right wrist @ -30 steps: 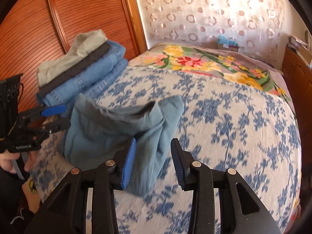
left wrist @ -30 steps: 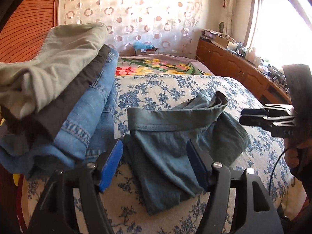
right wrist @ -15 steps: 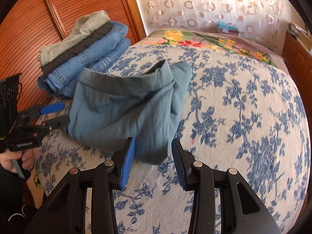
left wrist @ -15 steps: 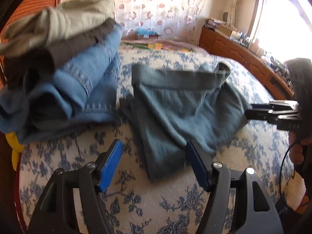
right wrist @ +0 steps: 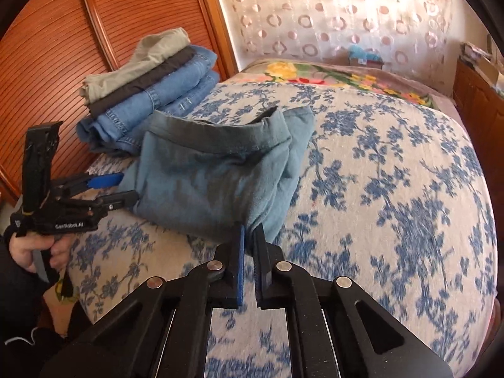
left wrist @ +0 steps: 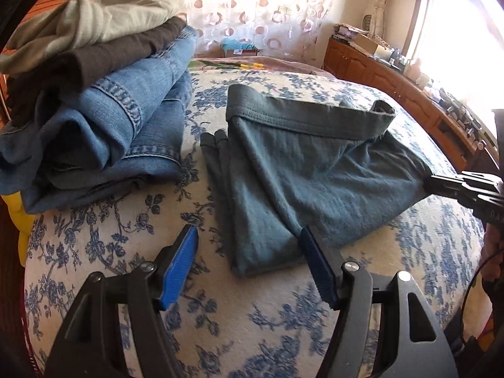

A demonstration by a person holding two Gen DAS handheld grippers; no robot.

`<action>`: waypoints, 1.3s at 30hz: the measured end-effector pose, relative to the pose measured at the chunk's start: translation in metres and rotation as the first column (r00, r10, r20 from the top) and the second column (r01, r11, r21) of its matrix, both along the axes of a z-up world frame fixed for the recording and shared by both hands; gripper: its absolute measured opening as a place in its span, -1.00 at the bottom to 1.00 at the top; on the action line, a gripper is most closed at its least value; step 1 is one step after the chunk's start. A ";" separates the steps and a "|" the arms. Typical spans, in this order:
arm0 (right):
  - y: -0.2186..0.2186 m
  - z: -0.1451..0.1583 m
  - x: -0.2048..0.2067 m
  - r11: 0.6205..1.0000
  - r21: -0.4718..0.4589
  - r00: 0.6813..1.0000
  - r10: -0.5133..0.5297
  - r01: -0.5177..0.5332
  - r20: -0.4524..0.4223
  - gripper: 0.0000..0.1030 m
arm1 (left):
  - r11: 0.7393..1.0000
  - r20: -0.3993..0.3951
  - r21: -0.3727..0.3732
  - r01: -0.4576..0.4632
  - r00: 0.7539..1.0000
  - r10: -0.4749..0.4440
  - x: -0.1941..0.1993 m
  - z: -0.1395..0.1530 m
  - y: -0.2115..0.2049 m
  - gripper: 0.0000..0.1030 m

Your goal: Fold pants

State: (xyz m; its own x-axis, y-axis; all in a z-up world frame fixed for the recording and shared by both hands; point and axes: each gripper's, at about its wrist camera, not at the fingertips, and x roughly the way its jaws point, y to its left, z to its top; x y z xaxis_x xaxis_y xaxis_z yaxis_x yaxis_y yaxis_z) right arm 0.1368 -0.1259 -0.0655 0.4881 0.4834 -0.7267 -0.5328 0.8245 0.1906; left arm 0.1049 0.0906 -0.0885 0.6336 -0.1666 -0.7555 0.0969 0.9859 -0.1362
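Stack of folded clothes (right wrist: 148,94) found just left of the teal pants (left wrist: 302,170): blue jeans at the bottom, a dark garment over them, a khaki one on top. Pants lying partly folded on the blue-floral bedspread (right wrist: 393,189), waistband at the far side. Right gripper (right wrist: 249,236) clenched on the pants' near corner. Left gripper (left wrist: 249,245) released, straddling the pants' near left edge. Wooden slatted wardrobe door (right wrist: 63,31) behind the stack; circle-patterned curtain (right wrist: 330,9) beyond the bed.

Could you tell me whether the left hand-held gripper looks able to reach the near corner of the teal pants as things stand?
Probably yes: the left hand-held gripper is open, the teal pants corner lies between its fingers, and nothing blocks it.
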 end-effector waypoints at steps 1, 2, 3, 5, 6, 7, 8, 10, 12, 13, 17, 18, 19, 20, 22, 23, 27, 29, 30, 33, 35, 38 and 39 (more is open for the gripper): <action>-0.002 0.001 -0.004 1.000 0.003 1.000 -0.005 0.004 0.003 -0.97 | 1.000 0.007 -0.001 0.005 1.000 -0.005 -0.005 0.003 -0.003 0.31; -0.005 0.002 -0.010 1.000 0.009 1.000 -0.013 0.013 0.009 -0.97 | 1.000 0.013 -0.002 0.013 1.000 -0.013 -0.009 0.005 -0.007 0.31; -0.007 0.004 -0.014 1.000 0.012 1.000 -0.016 0.015 0.011 -0.97 | 1.000 0.018 -0.003 0.017 1.000 -0.017 -0.013 0.007 -0.008 0.31; -0.011 0.007 -0.024 1.000 0.015 0.999 -0.025 0.025 0.022 -0.97 | 0.999 0.035 -0.006 0.031 0.999 -0.031 -0.024 0.013 -0.013 0.31; -0.014 0.009 -0.031 0.999 0.017 0.999 -0.028 0.028 0.026 -0.97 | 0.999 0.039 -0.006 0.035 0.999 -0.035 -0.026 0.015 -0.014 0.31; -0.017 0.010 -0.038 0.999 0.015 0.999 -0.031 0.031 0.029 -0.97 | 0.999 0.050 -0.008 0.042 0.998 -0.041 -0.033 0.018 -0.016 0.31; -0.021 0.012 -0.044 0.999 0.012 0.999 -0.034 0.034 0.034 -0.97 | 0.999 0.057 -0.008 0.046 0.997 -0.046 -0.037 0.020 -0.018 0.31; -0.023 0.013 -0.049 0.999 0.009 0.999 -0.036 0.036 0.039 -0.97 | 0.999 0.065 -0.010 0.050 0.997 -0.049 -0.042 0.023 -0.017 0.31; -0.035 0.015 -0.060 0.999 -0.001 0.998 -0.052 0.052 0.043 -0.97 | 0.998 0.073 -0.018 0.054 0.996 -0.053 -0.049 0.025 -0.019 0.31; -0.035 0.015 -0.060 0.999 -0.001 0.998 -0.052 0.052 0.043 -0.97 | 0.998 0.080 -0.023 0.057 0.995 -0.055 -0.053 0.027 -0.020 0.31; -0.053 0.016 -0.073 0.997 -0.026 0.996 -0.071 0.072 0.052 -0.97 | 0.997 0.089 -0.020 0.071 0.994 -0.069 -0.055 0.032 -0.024 0.31; -0.053 0.016 -0.073 0.997 -0.026 0.996 -0.071 0.072 0.052 -0.97 | 0.997 0.089 -0.018 0.073 0.994 -0.071 -0.053 0.034 -0.026 0.31; -0.058 0.014 -0.075 0.996 -0.022 0.996 -0.082 0.083 0.044 -0.96 | 0.997 0.089 -0.017 0.076 0.993 -0.074 -0.052 0.034 -0.027 0.31; -0.058 0.014 -0.075 0.996 -0.022 0.996 -0.082 0.083 0.044 -0.96 | 0.997 0.089 -0.015 0.081 0.993 -0.079 -0.052 0.035 -0.029 0.31; -0.065 0.011 -0.078 0.995 -0.029 0.994 -0.098 0.100 0.045 -0.93 | 0.996 0.091 -0.012 0.085 0.992 -0.083 -0.050 0.035 -0.035 0.31; -0.067 0.011 -0.080 0.994 -0.025 0.993 -0.104 0.105 0.051 -0.93 | 0.996 0.093 -0.012 0.089 0.992 -0.088 -0.049 0.035 -0.035 0.31; -0.071 0.017 -0.080 0.992 -0.029 0.989 -0.118 0.120 0.085 -0.85 | 0.996 0.090 -0.012 0.092 0.992 -0.091 -0.044 0.033 -0.041 0.31; -0.069 0.020 -0.078 0.992 -0.037 0.988 -0.116 0.120 0.106 -0.76 | 0.995 0.087 -0.012 0.094 0.992 -0.093 -0.044 0.032 -0.043 0.31; -0.067 0.020 -0.077 0.992 -0.042 0.987 -0.113 0.119 0.116 -0.60 | 0.995 0.086 -0.013 0.095 0.992 -0.094 -0.043 0.032 -0.044 0.31; -0.062 0.020 -0.066 0.990 -0.061 0.982 -0.120 0.130 0.146 -0.15 | 0.995 0.081 -0.015 0.098 0.992 -0.097 -0.043 0.029 -0.045 0.31; -0.060 0.018 -0.060 0.990 -0.060 0.980 -0.120 0.131 0.158 -0.03 | 0.995 0.077 -0.015 0.099 0.992 -0.098 -0.043 0.027 -0.046 0.31; -0.054 0.012 -0.041 0.991 -0.069 0.981 -0.104 0.117 0.165 -0.01 | 0.995 0.073 -0.013 0.099 0.993 -0.098 -0.042 0.025 -0.046 0.31; -0.049 0.009 -0.029 0.991 -0.077 0.982 -0.096 0.110 0.165 -0.01 | 0.995 0.072 -0.013 0.097 0.993 -0.096 -0.042 0.024 -0.046 0.31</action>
